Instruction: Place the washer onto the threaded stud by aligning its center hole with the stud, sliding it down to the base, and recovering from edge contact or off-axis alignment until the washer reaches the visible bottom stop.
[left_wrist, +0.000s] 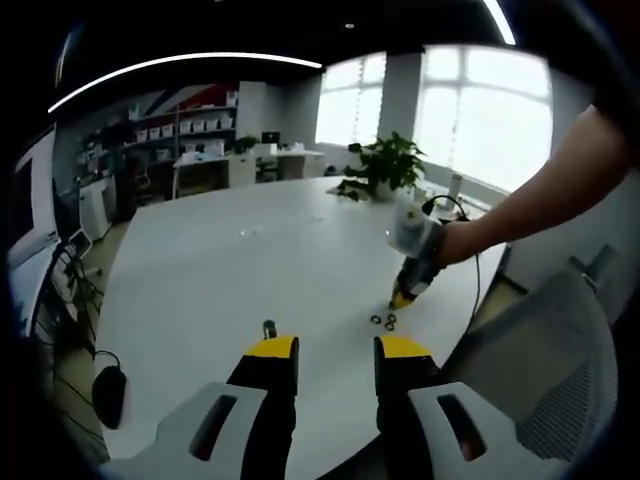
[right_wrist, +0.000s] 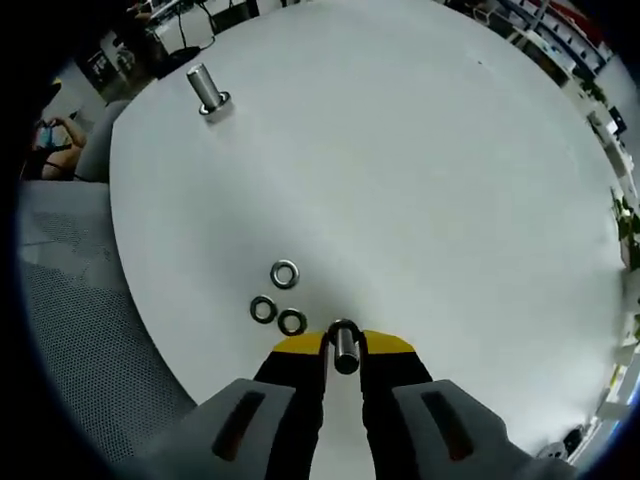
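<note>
Left gripper view: own yellow-tipped left tongs (left_wrist: 336, 358) rise from the bottom, jaws spread apart, nothing between them. Just past the left jaw tip stands the short grey metal threaded stud (left_wrist: 269, 328), upright on the white round table (left_wrist: 200, 270). No washer visible on it from here, though it is small. Further right, the right tongs (left_wrist: 400, 298) come in on a person's bare forearm (left_wrist: 540, 205), tip angled down at the table right beside a cluster of small dark ring washers (left_wrist: 384, 320). Whether those jaws are closed cannot be told from this view. A green potted plant (left_wrist: 385, 165) sits at the far edge and a grey mesh chair (left_wrist: 560, 370) is at lower right.

Right gripper view: the right tongs (right_wrist: 343, 352) are clenched on a short shiny metal cylinder (right_wrist: 344, 349), which looks like a second stud or sleeve, not a washer. Just ahead, three silver ring washers (right_wrist: 276, 298) lie flat on the table, close together, two nearly touching. The threaded stud (right_wrist: 207, 91) with its base flange stands well apart, top left, bare.

Progress: judged early. No washer is picked, aligned or seated; all placing is left.

View difference: the right gripper view gives the washer count and the gripped cylinder, while the left gripper view gives the arm, plant and stud up close.
</note>
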